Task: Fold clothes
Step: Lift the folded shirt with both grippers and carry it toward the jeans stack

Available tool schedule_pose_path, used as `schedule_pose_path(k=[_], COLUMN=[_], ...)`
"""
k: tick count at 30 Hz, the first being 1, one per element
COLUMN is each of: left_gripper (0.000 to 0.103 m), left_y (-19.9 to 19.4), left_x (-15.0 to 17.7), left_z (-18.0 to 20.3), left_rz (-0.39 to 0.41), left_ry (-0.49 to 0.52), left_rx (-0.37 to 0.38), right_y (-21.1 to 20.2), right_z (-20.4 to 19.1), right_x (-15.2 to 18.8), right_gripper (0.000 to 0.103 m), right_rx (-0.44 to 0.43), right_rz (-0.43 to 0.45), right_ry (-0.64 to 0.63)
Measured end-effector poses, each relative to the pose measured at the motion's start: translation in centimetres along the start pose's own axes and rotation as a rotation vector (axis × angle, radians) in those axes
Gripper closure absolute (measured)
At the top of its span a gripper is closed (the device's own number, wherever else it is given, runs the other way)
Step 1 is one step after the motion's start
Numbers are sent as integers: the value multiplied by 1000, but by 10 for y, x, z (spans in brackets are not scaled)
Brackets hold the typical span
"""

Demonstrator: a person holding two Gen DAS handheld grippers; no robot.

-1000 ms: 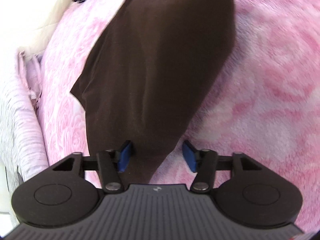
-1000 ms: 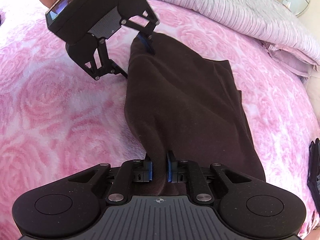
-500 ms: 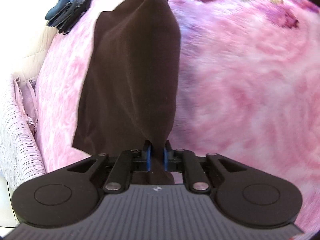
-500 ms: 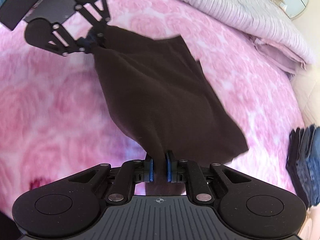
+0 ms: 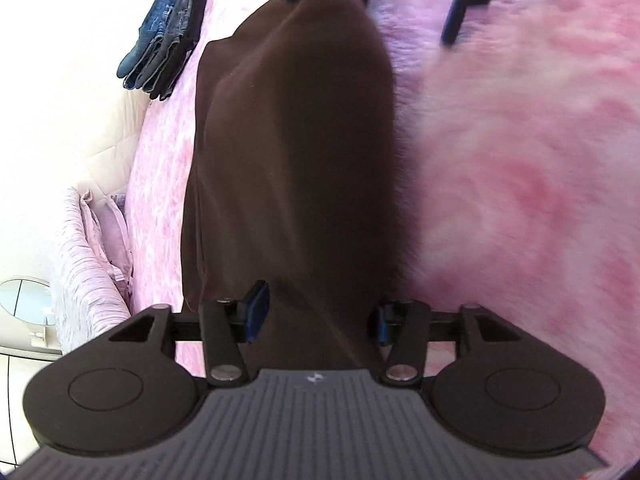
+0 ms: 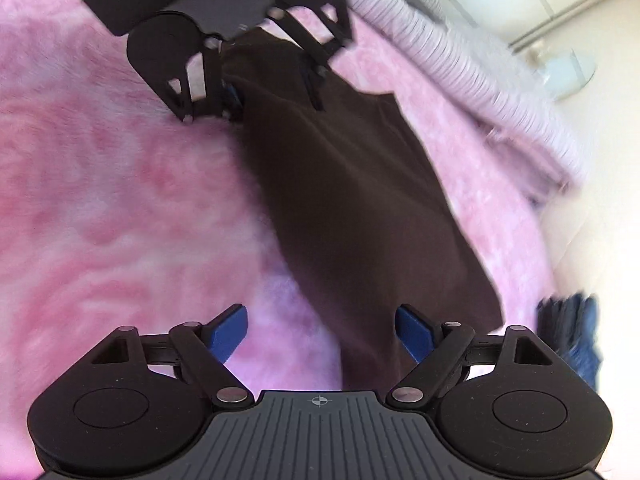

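Observation:
A dark brown garment point(image 5: 288, 152) lies as a long folded strip on the pink rose-patterned blanket point(image 5: 520, 200). My left gripper point(image 5: 319, 316) stands over its near end with the jaws opening. The cloth passes between the blue pads point(image 5: 256, 312), which do not press on it. In the right wrist view the same garment point(image 6: 352, 184) runs away from my right gripper point(image 6: 322, 332), whose jaws are also opening, with the cloth end near the right pad point(image 6: 414, 334). The left gripper point(image 6: 274, 92) shows at the far end there, and the right gripper point(image 5: 372, 4) at the top of the left wrist view.
A stack of folded blue jeans point(image 5: 164, 40) sits at the blanket's edge, also in the right wrist view point(image 6: 568, 332). A striped lilac duvet point(image 6: 440, 60) is bunched along one side. Beyond it stands a round mirror point(image 6: 568, 72).
Half a second ago both grippers were shut on the ends of the brown garment. Both have since opened, and the garment has come down onto the blanket.

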State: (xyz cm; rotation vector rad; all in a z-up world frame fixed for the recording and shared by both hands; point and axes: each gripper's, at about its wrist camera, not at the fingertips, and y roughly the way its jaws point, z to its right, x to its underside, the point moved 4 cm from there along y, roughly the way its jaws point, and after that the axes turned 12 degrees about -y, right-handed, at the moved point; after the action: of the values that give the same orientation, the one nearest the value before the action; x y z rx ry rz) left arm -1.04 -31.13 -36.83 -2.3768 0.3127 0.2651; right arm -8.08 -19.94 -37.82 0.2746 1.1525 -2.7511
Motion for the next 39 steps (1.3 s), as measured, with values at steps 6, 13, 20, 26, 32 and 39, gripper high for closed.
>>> schedule_pose_path(k=[6, 13, 20, 26, 32, 39], left_gripper=[44, 90, 93, 93, 93, 93], left_y=[7, 7, -29, -92, -143, -179], left_x=[9, 5, -11, -36, -60, -90], left_z=[-10, -11, -65, -116, -144, -157], left_rz=[9, -64, -98, -104, -84, -47], left_ry=[-12, -42, -97, -115, -106, -91], left_rx=[-20, 97, 229, 330, 362, 367], right_y=[32, 37, 9, -56, -121, -172], right_z=[11, 20, 89, 148, 179, 199], right_x=[3, 8, 1, -17, -27, -23], right_gripper=[20, 67, 82, 83, 83, 83], right_rx=[127, 41, -140, -274, -353, -351], right_rz=[43, 46, 35, 36, 1, -21], right_ry=[-83, -107, 17, 61, 173, 255])
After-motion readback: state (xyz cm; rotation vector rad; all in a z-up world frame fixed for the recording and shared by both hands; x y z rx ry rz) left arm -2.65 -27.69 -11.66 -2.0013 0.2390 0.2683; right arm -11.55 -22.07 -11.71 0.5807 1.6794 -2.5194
